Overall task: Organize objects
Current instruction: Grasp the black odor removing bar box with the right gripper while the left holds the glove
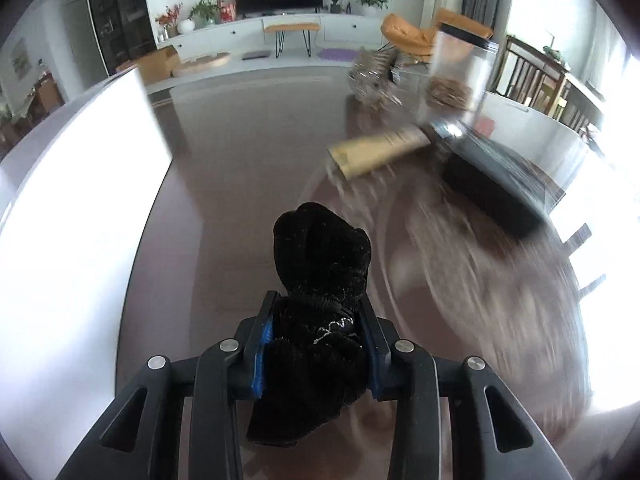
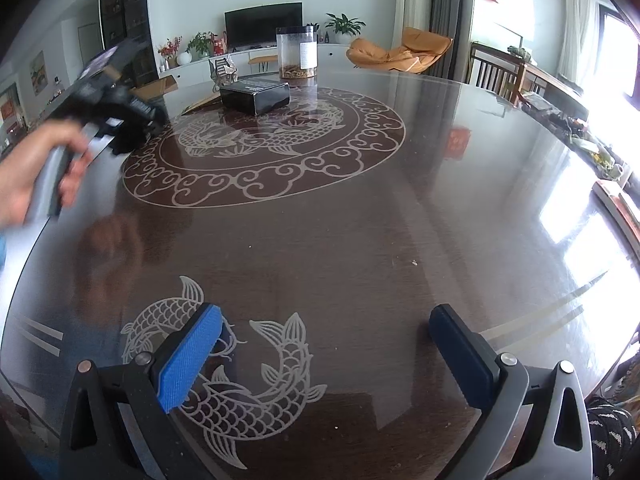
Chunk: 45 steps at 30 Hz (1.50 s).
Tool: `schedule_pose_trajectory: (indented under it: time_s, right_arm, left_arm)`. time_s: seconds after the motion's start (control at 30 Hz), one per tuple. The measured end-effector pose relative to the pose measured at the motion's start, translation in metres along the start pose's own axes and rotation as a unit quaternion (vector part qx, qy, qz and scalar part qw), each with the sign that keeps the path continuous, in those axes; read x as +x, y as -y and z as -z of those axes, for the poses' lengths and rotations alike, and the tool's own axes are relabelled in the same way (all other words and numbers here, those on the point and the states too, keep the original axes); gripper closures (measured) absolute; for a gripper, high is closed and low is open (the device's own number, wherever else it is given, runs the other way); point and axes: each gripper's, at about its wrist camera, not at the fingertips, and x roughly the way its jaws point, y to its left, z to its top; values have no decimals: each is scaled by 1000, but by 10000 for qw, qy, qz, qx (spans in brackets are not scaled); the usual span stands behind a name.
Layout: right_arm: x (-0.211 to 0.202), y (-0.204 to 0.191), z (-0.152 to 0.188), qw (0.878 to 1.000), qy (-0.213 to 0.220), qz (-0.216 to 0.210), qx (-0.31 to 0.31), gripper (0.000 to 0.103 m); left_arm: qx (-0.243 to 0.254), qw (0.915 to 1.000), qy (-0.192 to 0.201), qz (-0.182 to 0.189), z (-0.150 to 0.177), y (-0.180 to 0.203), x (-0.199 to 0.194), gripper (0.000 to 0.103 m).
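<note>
Left gripper (image 1: 316, 344) jaws clamped on a black fuzzy fabric bundle (image 1: 320, 264), lifted clear of the table (image 2: 360, 240); one item picked, not yet placed. Right gripper (image 2: 326, 356) jaws wide apart and empty at 6 o'clock over the fish inlay. Farther off, toward 12 o'clock, a tan tube (image 1: 376, 152), black box (image 2: 256, 98) and clear jar (image 2: 297, 54) stand untouched, so most sorting seems left.

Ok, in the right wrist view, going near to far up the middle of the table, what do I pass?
right gripper → fish pair inlay → round dragon medallion → black box → clear jar
</note>
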Motion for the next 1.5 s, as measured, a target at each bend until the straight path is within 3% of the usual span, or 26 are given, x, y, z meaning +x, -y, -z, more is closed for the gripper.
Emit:
schedule_pose_trajectory:
  time_s: [0.13,0.3,0.43,0.53,0.73,1.0,1.5]
  right_arm:
    - [-1,0,2,10000,47,0,-9,0]
    - [-1,1,2,10000,82,-20,-24,0]
    - [-2,4,1,9998,-87,-150,-137,0]
    - [1,6,-6,9981,-486,-252,-280,0]
    - [42,18,-55,9900,-1033,-562,-781,0]
    - [129,-22,-153,9819,-905,-977,-1349,0]
    - [218,-62,-246,9846,-674,-967,-1292,0]
  left_arm:
    - [133,9997,198,46,74,9,-47,66]
    - [349,9988,312,170,115,9,-72,65]
    - [416,9980,407,228,119,4,-73,64]
    - [413,9979,449,209,129,8,-80,64]
    - [422,9978,463,224,125,9,-74,64]
    - [423,9978,462,225,125,9,-74,64]
    - [427,9977,470,222,125,10,-75,63]
